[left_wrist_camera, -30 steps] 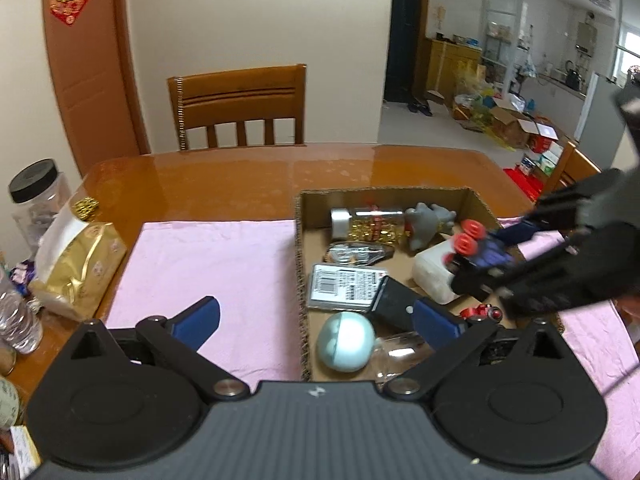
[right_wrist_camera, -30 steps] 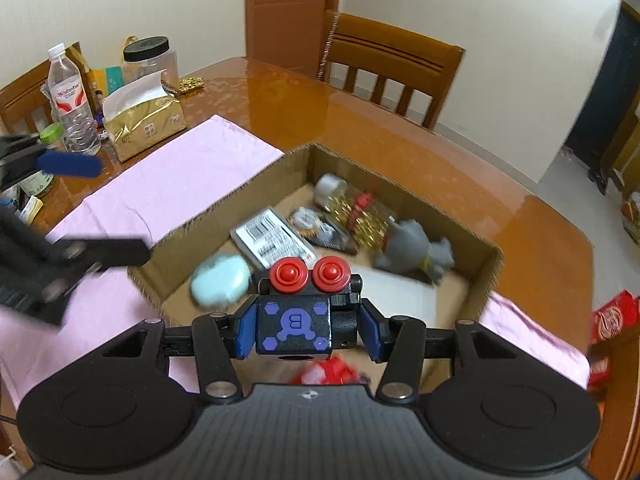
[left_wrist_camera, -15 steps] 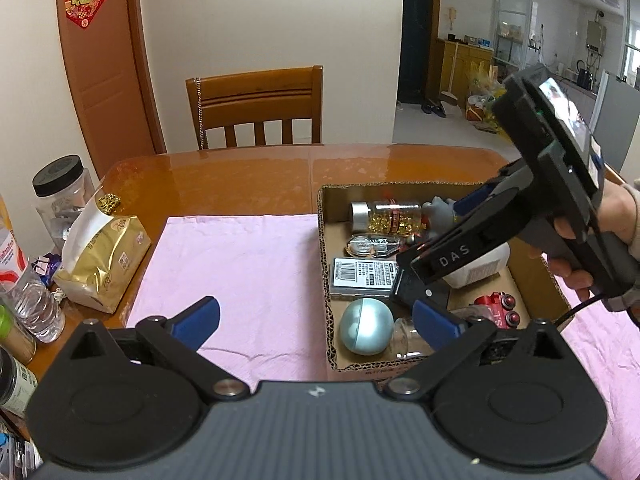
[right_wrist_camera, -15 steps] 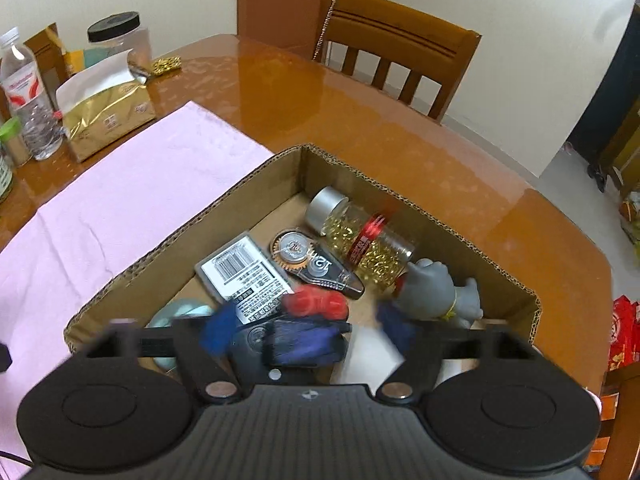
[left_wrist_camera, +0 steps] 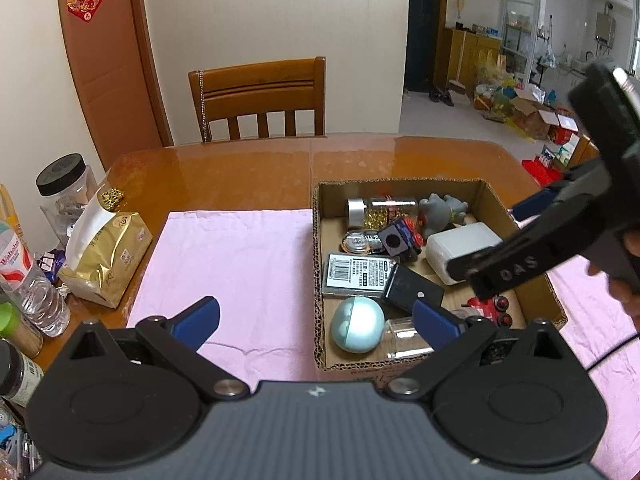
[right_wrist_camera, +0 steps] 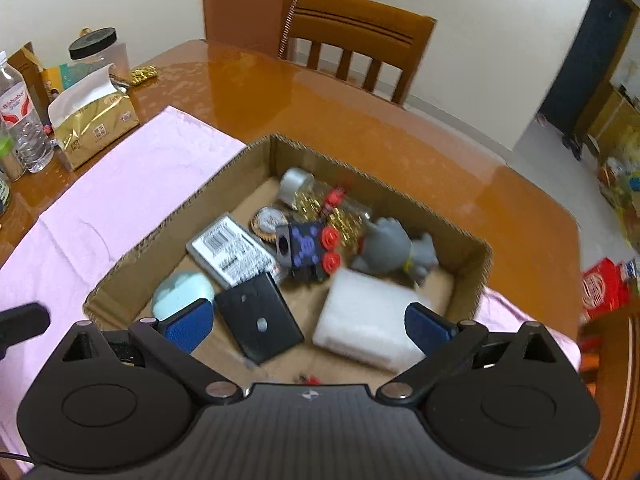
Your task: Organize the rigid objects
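The wooden table (left_wrist_camera: pixel 248 168) carries a pink cloth (left_wrist_camera: pixel 232 264) left of the cardboard box (right_wrist_camera: pixel 172 236). Inside the box, the blue robot toy (right_wrist_camera: pixel 306 248) lies on its side beside the grey figure (right_wrist_camera: pixel 394 250). Above the box, both the right gripper (right_wrist_camera: pixel 306 326) and left gripper (left_wrist_camera: pixel 316 318) gape wide, holding nothing.

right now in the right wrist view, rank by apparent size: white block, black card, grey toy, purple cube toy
1. white block, though it lies nearest the camera
2. black card
3. grey toy
4. purple cube toy

The middle two look close.
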